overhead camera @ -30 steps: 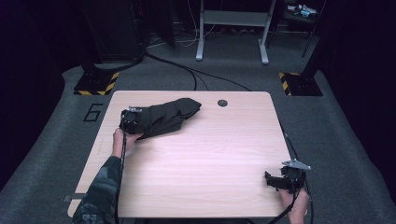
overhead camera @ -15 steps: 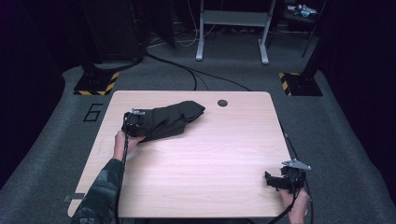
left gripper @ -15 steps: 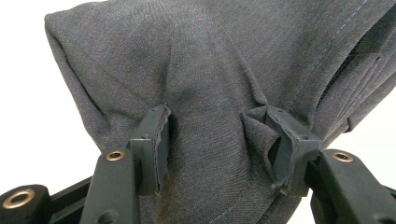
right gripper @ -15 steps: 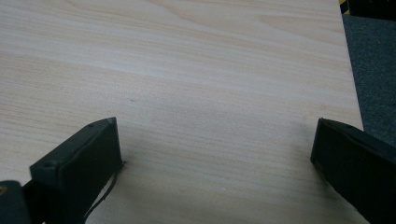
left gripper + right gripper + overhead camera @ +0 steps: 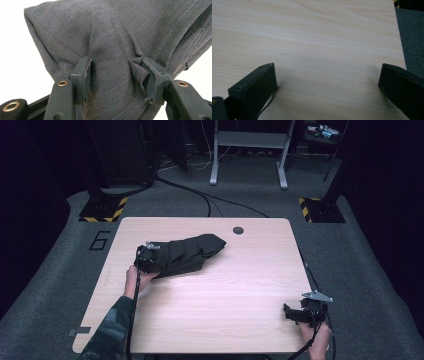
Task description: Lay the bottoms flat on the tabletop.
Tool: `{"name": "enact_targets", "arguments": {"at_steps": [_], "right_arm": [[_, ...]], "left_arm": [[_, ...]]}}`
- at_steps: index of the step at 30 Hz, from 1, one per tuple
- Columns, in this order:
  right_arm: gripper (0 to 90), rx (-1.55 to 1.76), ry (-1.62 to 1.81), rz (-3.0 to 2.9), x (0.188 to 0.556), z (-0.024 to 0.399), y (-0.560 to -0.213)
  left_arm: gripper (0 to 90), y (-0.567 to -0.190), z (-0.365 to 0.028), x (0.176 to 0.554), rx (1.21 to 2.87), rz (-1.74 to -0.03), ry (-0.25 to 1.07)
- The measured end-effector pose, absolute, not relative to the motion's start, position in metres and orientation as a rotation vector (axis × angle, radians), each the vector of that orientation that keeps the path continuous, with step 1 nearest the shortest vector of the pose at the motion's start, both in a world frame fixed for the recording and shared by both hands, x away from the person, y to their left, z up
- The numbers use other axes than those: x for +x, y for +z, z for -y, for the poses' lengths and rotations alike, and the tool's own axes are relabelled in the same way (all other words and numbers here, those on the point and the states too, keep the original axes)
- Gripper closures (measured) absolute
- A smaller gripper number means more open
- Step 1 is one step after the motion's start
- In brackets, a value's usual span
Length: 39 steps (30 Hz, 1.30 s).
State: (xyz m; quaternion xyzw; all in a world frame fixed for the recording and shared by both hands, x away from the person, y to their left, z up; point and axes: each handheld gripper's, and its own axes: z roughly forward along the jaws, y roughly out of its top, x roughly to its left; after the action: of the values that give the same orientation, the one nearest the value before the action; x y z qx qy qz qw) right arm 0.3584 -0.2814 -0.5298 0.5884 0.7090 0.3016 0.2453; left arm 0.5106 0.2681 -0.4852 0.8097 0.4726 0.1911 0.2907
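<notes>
- Right gripper (image 5: pixel 292 313) rests at the near right corner of the table (image 5: pixel 240 285), jaws wide apart, empty
- Left gripper (image 5: pixel 145 260) has slid the dark cloth (image 5: pixel 187 252) slightly nearer, jaws part-closed around a fold; probably dragging it to rearrange

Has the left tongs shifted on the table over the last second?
No clear shift: the left tongs sit at the same end of the dark cloth, as far from the table's round hole as before.
</notes>
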Motion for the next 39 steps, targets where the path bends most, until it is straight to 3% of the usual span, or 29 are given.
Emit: {"name": "enact_targets", "arguments": {"at_steps": [39], "right_arm": [[1.0, 1.599, 0.823, -1.935, 0.358, 0.282, -0.53]], "left_arm": [[45.8, -0.488, -0.211, 0.417, 2.192, -1.104, 0.468]]}}
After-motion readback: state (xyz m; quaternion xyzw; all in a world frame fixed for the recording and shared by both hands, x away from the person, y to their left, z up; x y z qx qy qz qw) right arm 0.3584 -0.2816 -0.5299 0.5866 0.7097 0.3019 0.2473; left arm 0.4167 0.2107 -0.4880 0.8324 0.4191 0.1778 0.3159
